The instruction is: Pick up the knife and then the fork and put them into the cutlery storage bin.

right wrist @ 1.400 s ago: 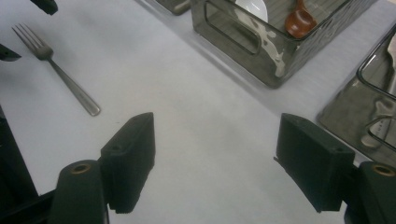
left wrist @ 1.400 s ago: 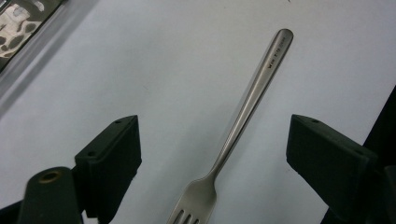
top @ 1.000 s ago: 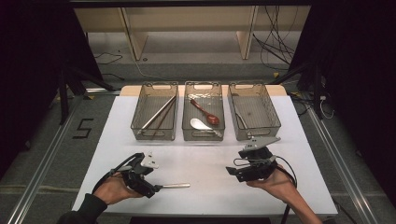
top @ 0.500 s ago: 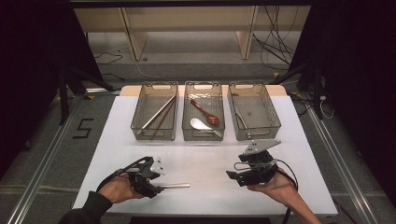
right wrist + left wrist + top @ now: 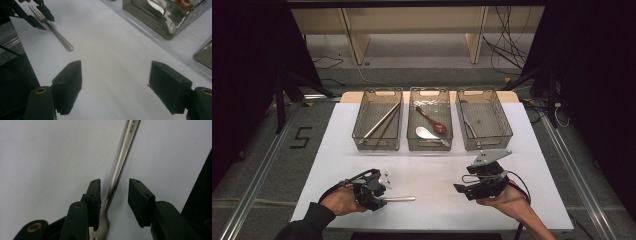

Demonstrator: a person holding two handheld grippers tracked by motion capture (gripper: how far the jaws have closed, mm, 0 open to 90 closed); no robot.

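Steel fork [image 5: 117, 173] lay flat on the white table [image 5: 432, 172], near its front edge. Left gripper [image 5: 113, 195] straddled the fork's neck, its jaws just closing, not yet pinching. Right gripper [image 5: 115, 87], well right of the fork, stood spread wide, holding nothing.

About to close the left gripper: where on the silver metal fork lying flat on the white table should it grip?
Grip the narrow neck above the tines of the silver metal fork, coming from above: the fork lies flat, and the left gripper already straddles it there as its jaws close.
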